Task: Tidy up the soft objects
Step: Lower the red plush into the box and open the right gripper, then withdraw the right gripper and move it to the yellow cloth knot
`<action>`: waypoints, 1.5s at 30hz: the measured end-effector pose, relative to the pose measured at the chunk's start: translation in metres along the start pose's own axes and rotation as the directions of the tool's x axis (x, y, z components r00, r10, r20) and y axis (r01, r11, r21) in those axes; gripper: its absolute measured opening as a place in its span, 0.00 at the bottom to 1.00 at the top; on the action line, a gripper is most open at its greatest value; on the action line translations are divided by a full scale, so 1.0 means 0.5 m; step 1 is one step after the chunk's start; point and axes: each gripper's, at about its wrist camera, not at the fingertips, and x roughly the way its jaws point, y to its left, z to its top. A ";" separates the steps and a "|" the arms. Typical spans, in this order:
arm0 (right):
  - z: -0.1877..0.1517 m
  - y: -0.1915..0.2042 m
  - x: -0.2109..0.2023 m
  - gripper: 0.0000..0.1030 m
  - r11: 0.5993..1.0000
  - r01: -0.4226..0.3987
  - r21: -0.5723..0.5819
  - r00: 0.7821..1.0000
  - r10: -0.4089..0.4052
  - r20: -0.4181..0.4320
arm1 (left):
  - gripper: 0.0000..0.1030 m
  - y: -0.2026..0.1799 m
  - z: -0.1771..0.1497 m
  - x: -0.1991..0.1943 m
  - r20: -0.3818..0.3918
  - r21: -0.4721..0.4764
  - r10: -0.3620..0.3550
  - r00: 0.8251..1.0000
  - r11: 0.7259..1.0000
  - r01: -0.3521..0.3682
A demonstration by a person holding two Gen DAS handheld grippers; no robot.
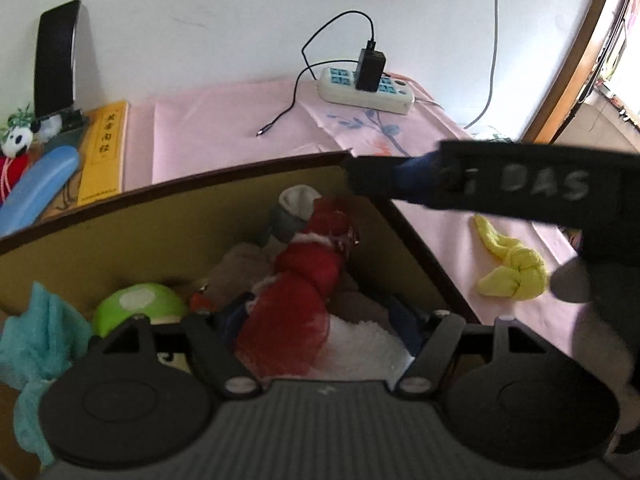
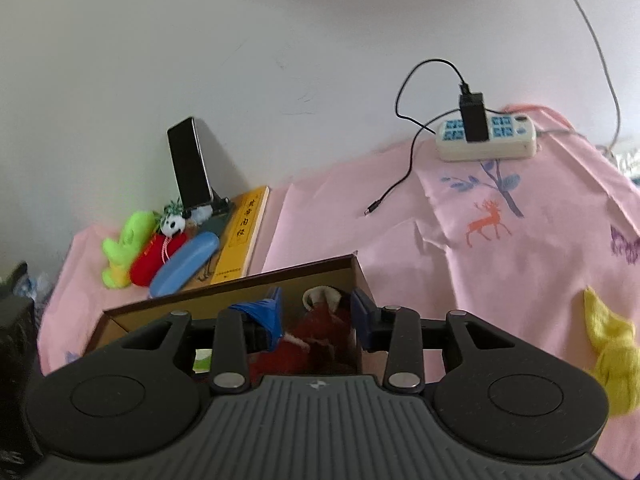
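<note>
The left tool (image 1: 320,320) hangs low over the open box (image 1: 160,216), its blue-padded fingers (image 1: 404,320) spread wide on either side of the red plush doll (image 1: 304,280) and, as far as can be judged, not pressing it; the doll lies inside the box on a white fluffy thing (image 1: 360,348), beside a green mushroom toy (image 1: 140,304) and a teal cloth (image 1: 40,332) that drapes at the box's left side. The right tool (image 2: 316,316) hovers above the same box (image 2: 224,292) from the near side, its jaws also apart and holding nothing, with the red doll (image 2: 320,328) seen between them.

Outward on the pink-covered desk (image 2: 340,232), a yellow knotted cloth (image 1: 508,268) lies outside the box to the right, so the sorting looks unfinished; at the far left a green plush (image 2: 124,244), a red plush (image 2: 154,258) and a small panda toy (image 2: 174,224) sit near a blue case (image 2: 184,264), a yellow book (image 2: 240,236) and a propped phone (image 2: 188,164); a power strip (image 2: 484,138) with a charger cable (image 2: 396,184) rests at the back.

Both tools crowd one box; they may collide, or a finger may snag the doll and drag it out on withdrawal; reaching for the yellow cloth, the right tool could knock the box wall.
</note>
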 end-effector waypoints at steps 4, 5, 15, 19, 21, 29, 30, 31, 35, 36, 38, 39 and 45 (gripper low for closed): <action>-0.004 -0.005 -0.025 0.20 0.999 0.020 0.037 1.000 -0.021 0.016 | 0.79 0.001 0.002 -0.015 0.003 -0.020 0.037 0.999 0.999 -0.037; -0.007 -0.006 -0.031 0.20 0.999 0.028 0.039 0.999 -0.028 0.017 | 0.80 0.001 0.001 -0.023 0.007 -0.025 0.043 0.999 0.999 -0.043; -0.047 0.007 -0.088 0.21 0.998 0.046 0.030 0.999 -0.046 0.018 | 0.85 -0.021 -0.012 -0.079 0.034 -0.013 0.103 0.994 0.995 -0.103; -0.060 0.018 -0.115 0.21 0.998 0.058 0.011 0.998 -0.058 0.029 | 0.88 -0.036 -0.022 -0.103 0.051 0.001 0.134 0.990 0.991 -0.135; -0.067 0.022 -0.128 0.21 0.998 0.063 0.003 0.997 -0.063 0.035 | 0.88 -0.043 -0.029 -0.116 0.057 0.006 0.143 0.988 0.990 -0.144; -0.093 0.033 -0.168 0.21 0.997 0.080 -0.010 0.996 -0.079 0.040 | 0.88 -0.069 -0.057 -0.149 0.066 0.031 0.181 0.981 0.983 -0.183; -0.097 0.034 -0.172 0.21 0.997 0.080 -0.010 0.996 -0.080 0.040 | 0.88 -0.072 -0.060 -0.152 0.067 0.034 0.186 0.980 0.981 -0.189; -0.100 0.035 -0.176 0.21 0.997 0.082 -0.011 0.996 -0.081 0.039 | 0.88 -0.076 -0.063 -0.155 0.068 0.038 0.191 0.979 0.980 -0.194; -0.109 0.037 -0.188 0.22 0.996 0.084 -0.011 0.996 -0.083 0.037 | 0.88 -0.088 -0.080 -0.167 0.075 0.053 0.212 0.974 0.975 -0.216; -0.110 0.038 -0.189 0.22 0.996 0.084 -0.011 0.996 -0.083 0.037 | 0.89 -0.092 -0.084 -0.169 0.076 0.056 0.216 0.974 0.974 -0.220; -0.110 0.039 -0.189 0.22 0.996 0.085 -0.011 0.996 -0.085 0.037 | 0.89 -0.100 -0.091 -0.173 0.077 0.064 0.224 0.972 0.971 -0.229; -0.111 0.039 -0.190 0.22 0.996 0.086 -0.011 0.996 -0.085 0.037 | 0.89 -0.104 -0.095 -0.175 0.077 0.066 0.227 0.971 0.970 -0.232; -0.126 0.039 -0.209 0.22 0.996 0.088 -0.014 0.995 -0.087 0.040 | 0.89 -0.127 -0.112 -0.195 0.080 0.070 0.240 0.967 0.967 -0.246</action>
